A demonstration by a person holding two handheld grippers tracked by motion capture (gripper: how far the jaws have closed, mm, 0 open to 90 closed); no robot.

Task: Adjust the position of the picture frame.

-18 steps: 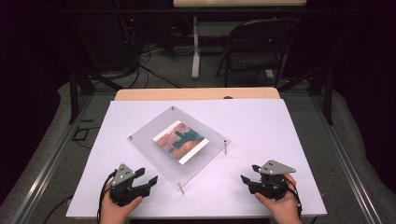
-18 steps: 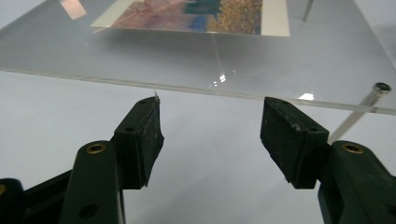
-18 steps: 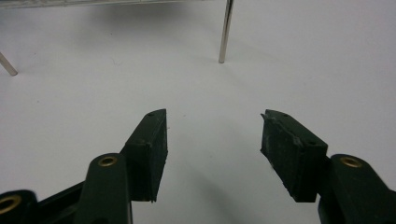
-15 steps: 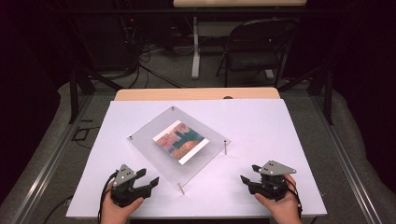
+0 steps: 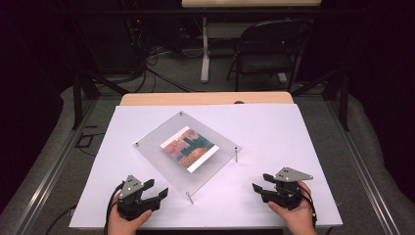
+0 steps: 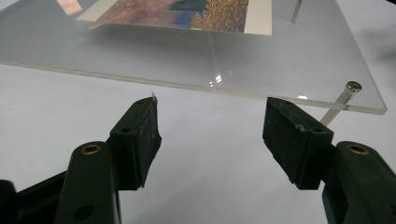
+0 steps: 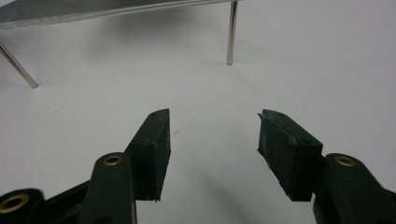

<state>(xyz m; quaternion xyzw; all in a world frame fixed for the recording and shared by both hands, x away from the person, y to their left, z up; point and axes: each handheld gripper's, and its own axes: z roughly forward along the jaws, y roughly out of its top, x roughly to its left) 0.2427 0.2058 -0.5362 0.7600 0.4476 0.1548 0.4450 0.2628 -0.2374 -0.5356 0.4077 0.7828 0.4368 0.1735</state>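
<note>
The clear square acrylic plate [image 5: 188, 149], with a colourful printed picture [image 5: 188, 148] on it, stands on thin metal legs mid-counter [image 5: 293, 127], one corner toward the person. The left gripper [image 5: 157, 194] is nearest, just below its edge; the right gripper [image 5: 259, 188] lies further. Both are wide open, holding nothing.

One white-covered surface [image 5: 274, 132], carrying one clear square acrylic plate [image 5: 161, 152] with one colourful printed picture [image 5: 188, 148] under it. Four thin metal standoff posts, one per corner: far [image 5: 181, 114], left [image 5: 137, 144], right [image 5: 237, 154], near [image 5: 189, 197]. Two black two-jaw tools: left tool [image 5: 157, 194], right tool [image 5: 259, 188]; one black folding chair [image 5: 266, 49] behind.
</note>
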